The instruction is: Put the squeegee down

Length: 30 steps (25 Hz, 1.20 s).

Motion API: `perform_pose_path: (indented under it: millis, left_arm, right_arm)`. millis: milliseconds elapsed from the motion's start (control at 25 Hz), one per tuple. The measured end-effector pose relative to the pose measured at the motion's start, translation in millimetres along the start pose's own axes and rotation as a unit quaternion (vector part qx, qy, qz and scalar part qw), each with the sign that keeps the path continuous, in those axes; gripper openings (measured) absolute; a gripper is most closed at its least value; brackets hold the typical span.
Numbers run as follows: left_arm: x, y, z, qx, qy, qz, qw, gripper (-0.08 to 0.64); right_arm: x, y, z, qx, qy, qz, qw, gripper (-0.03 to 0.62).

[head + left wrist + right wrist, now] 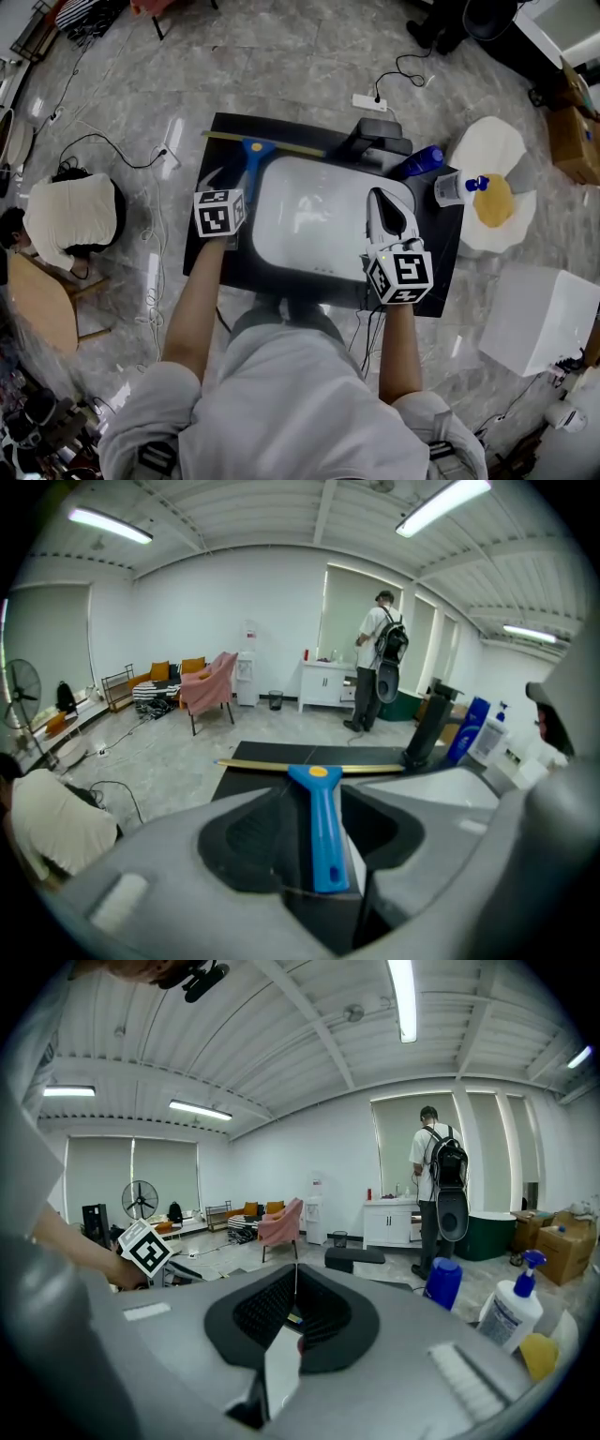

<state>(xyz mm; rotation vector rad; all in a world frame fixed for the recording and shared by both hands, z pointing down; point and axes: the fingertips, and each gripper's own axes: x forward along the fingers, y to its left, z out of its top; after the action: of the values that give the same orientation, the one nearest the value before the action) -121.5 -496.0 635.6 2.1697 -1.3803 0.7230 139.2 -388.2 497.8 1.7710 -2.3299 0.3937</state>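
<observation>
The squeegee, blue-handled with a long brass-coloured blade, lies flat on the black table at its far left, just beyond the white panel. In the left gripper view its handle runs away between the jaws, with a gap on either side. My left gripper is open and hovers just above and behind the handle, seen too in the head view. My right gripper is over the panel's right side. In its own view the right gripper is shut with nothing seen in it.
At the table's far right stand a blue bottle and a white pump bottle, with a black block behind the panel. An egg-shaped mat, a white box, floor cables and a crouching person surround the table.
</observation>
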Motion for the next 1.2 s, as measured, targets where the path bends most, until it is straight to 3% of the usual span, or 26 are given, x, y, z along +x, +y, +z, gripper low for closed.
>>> perform_pose_path:
  millis: [360, 800, 1200]
  left_arm:
    - [-59.8, 3.8, 12.5, -0.018, -0.046, 0.004, 0.9988, 0.171]
    - [-122.8, -15.5, 46.0, 0.020, -0.111, -0.001, 0.9937, 0.104]
    - [-179.1, 3.9, 71.2, 0.022, -0.168, 0.034, 0.9849, 0.026]
  right_arm:
    - [-16.6, 19.1, 13.9, -0.001, -0.020, 0.007, 1.000, 0.005]
    - [-35.5, 35.9, 31.8, -0.010, -0.037, 0.009, 0.999, 0.005]
    - [-42.8, 42.4, 44.9, -0.019, -0.051, 0.011, 0.998, 0.005]
